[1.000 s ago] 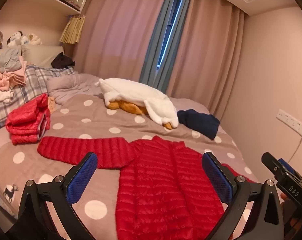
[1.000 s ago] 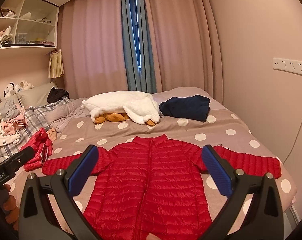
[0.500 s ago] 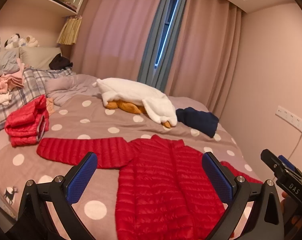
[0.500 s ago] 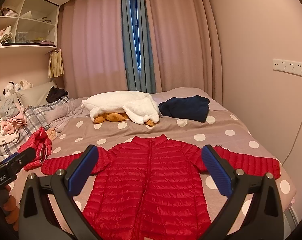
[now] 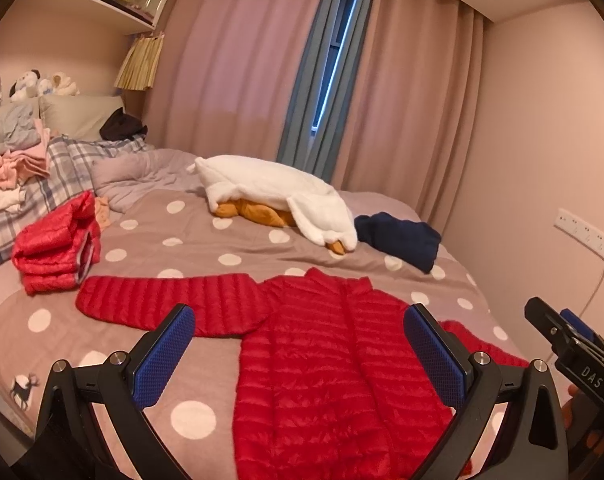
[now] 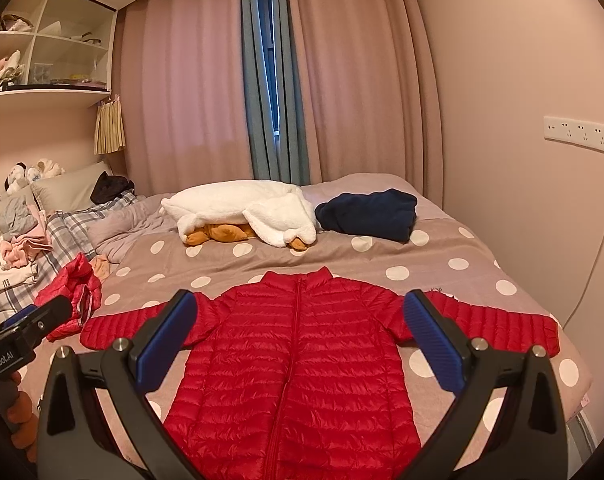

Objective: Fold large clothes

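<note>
1. The red puffer jacket [image 6: 298, 364] is laid out flat, front side up, on the polka-dot bedspread [image 6: 434, 256]. It fills the lower middle of the right wrist view.
2. Its long axis runs from the bottom edge of the frame up toward the curtains [image 6: 206, 80]. The collar is at the top end and the zipper runs straight down the middle.
3. Both sleeves stick out sideways, one to the left of the frame and one to the right, so the whole thing makes a T shape.
4. In the left wrist view the jacket [image 5: 334, 368] sits lower centre, body tilted a bit, with one sleeve stretched way out to the left.
5. The left gripper [image 5: 302, 356] is spread wide, nothing between its blue pads, hanging above the jacket.
6. Same deal with the right gripper [image 6: 300, 340]: jaws wide apart, holding nothing.
7. A folded red jacket [image 5: 58, 240] sits at the left edge. A white fleece [image 6: 246, 208] and a navy garment [image 6: 370, 212] lie further up the bed.
</note>
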`<state>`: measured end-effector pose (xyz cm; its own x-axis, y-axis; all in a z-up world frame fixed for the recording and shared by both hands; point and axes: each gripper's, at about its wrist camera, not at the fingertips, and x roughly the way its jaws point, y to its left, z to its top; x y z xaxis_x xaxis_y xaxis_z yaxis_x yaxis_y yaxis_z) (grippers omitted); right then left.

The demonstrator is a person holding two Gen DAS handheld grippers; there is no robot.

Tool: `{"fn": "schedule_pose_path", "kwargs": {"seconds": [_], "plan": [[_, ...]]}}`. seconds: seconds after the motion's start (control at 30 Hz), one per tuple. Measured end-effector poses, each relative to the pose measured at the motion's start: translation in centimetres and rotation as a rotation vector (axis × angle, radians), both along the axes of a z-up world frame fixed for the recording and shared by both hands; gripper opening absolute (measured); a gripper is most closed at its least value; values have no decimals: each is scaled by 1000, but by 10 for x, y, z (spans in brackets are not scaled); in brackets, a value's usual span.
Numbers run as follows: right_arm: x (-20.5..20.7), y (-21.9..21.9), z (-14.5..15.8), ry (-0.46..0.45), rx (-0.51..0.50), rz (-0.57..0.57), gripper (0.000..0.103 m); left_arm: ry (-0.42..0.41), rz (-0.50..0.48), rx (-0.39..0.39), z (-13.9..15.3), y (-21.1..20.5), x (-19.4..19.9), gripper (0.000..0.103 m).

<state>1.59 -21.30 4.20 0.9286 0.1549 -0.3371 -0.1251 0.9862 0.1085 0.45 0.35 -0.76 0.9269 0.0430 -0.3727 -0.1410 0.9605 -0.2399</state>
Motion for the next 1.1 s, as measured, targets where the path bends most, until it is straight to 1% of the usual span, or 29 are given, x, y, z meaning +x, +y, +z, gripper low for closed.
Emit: {"fn": "schedule_pose_path", "kwargs": {"seconds": [0.13, 0.5, 0.83, 1.1], "plan": [[0, 0, 0, 1, -1, -1, 103, 2, 23, 11, 0, 1, 1, 103], [0, 0, -1, 3, 1, -1, 103, 4, 41, 26, 0, -3, 4, 103], [1, 3, 0, 9, -10, -7, 103, 10, 40, 32, 0, -6, 6, 103], [1, 4, 0, 12, -13, -8, 103, 9, 28, 23, -1, -5, 6, 103]]}}
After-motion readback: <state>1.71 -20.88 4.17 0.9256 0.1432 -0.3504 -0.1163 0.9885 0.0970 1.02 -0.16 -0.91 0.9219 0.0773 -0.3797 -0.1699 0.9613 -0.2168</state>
